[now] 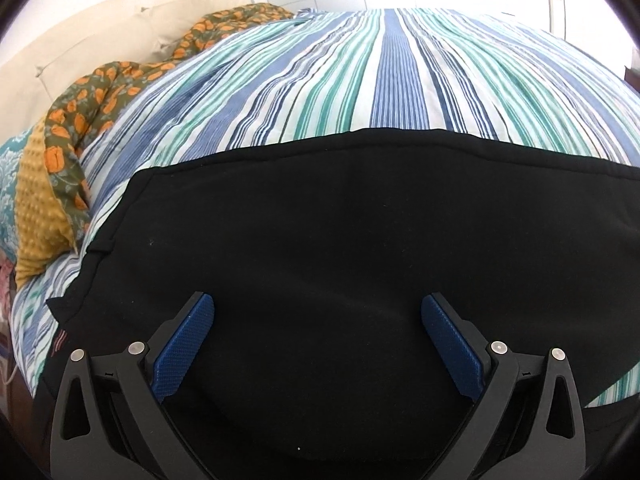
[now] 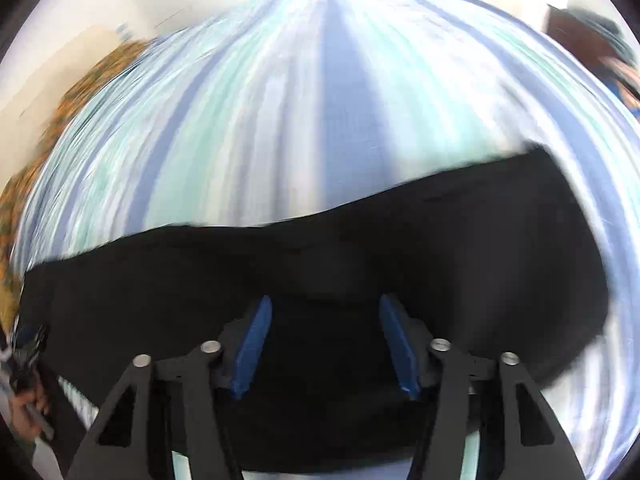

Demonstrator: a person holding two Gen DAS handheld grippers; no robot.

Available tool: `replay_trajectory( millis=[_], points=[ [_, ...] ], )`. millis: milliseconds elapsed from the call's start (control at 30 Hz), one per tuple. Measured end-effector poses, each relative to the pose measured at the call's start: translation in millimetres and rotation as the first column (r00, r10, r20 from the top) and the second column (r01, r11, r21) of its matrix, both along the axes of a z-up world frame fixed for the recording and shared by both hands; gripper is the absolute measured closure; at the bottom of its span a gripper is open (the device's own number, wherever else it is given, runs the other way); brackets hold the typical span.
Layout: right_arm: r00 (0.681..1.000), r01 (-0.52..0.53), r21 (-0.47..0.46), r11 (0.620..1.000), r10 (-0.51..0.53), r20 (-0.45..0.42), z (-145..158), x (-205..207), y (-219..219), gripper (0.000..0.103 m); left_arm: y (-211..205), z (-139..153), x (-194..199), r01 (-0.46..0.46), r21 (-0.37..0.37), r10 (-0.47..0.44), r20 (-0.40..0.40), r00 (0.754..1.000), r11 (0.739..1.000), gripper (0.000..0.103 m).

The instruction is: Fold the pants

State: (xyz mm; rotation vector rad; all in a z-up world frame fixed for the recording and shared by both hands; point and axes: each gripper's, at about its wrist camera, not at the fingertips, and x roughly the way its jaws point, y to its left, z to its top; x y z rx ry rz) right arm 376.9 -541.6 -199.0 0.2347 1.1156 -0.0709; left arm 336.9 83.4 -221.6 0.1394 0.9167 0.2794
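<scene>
Black pants (image 1: 340, 232) lie flat on a striped bedspread (image 1: 360, 80), filling the lower half of the left wrist view. My left gripper (image 1: 317, 304) is open wide just above the pants, its blue pads (image 1: 184, 348) apart and holding nothing. In the right wrist view, which is motion-blurred, the same black pants (image 2: 360, 248) spread across the lower half. My right gripper (image 2: 325, 304) is open over the pants with nothing between its blue pads (image 2: 252, 344).
A floral orange-green quilt (image 1: 104, 92) and a mustard textured cloth (image 1: 38, 208) are bunched at the bed's left side, by a cream headboard (image 1: 100, 24). White wall and doors stand beyond the bed. The other hand shows at the right view's lower left (image 2: 24, 400).
</scene>
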Motion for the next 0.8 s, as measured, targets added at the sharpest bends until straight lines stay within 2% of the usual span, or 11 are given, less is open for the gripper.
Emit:
replay_trajectory(
  millis=[67,167,267,367,433,467,500,567,633,700,800],
  points=[
    [0.984,0.174,-0.092,0.980,-0.176,-0.010,20,-28,-63,0.056,-1,7,2,-0.001,0.007,0.001,-0.020,1.000,1.000,0.001],
    [0.988,0.142,-0.075,0.987,-0.137,0.068,63,-80,-76,0.045,-14,33,-19,0.035,-0.028,-0.035,0.001,0.999,0.999,0.002],
    [0.994,0.016,0.028,0.999,-0.019,0.108,90,-144,-36,0.026,-42,56,-66,0.135,-0.131,-0.131,0.043,0.990,0.982,0.001],
    [0.991,-0.086,0.179,0.980,0.066,0.115,89,-205,20,0.022,-85,50,-122,0.264,-0.245,-0.275,-0.008,0.962,0.933,0.001],
    [0.992,-0.108,0.266,0.958,0.086,0.094,71,-237,54,0.022,-110,32,-149,0.328,-0.276,-0.361,-0.074,0.930,0.903,0.001],
    [0.992,-0.114,0.296,0.948,0.094,0.081,60,-249,70,0.022,-117,23,-157,0.341,-0.275,-0.382,-0.107,0.918,0.899,0.001],
    [0.993,-0.114,0.313,0.943,0.097,0.070,48,-257,83,0.022,-120,13,-165,0.341,-0.258,-0.382,-0.130,0.915,0.904,0.000],
    [0.996,-0.086,0.331,0.940,0.077,0.039,31,-270,111,0.022,-111,14,-174,0.326,-0.259,-0.363,-0.107,0.926,0.909,0.000],
    [0.998,-0.050,0.295,0.954,0.036,0.052,21,-283,123,0.020,-93,21,-173,0.285,-0.257,-0.323,-0.119,0.939,0.924,0.000],
    [0.997,-0.019,0.286,0.958,-0.004,0.078,18,-286,125,0.017,-60,25,-170,0.194,-0.207,-0.221,-0.117,0.968,0.959,0.001],
    [0.996,0.038,0.321,0.946,-0.061,0.064,14,-289,114,0.016,-5,20,-170,0.050,-0.215,-0.076,-0.114,0.991,0.975,0.000]
  ],
)
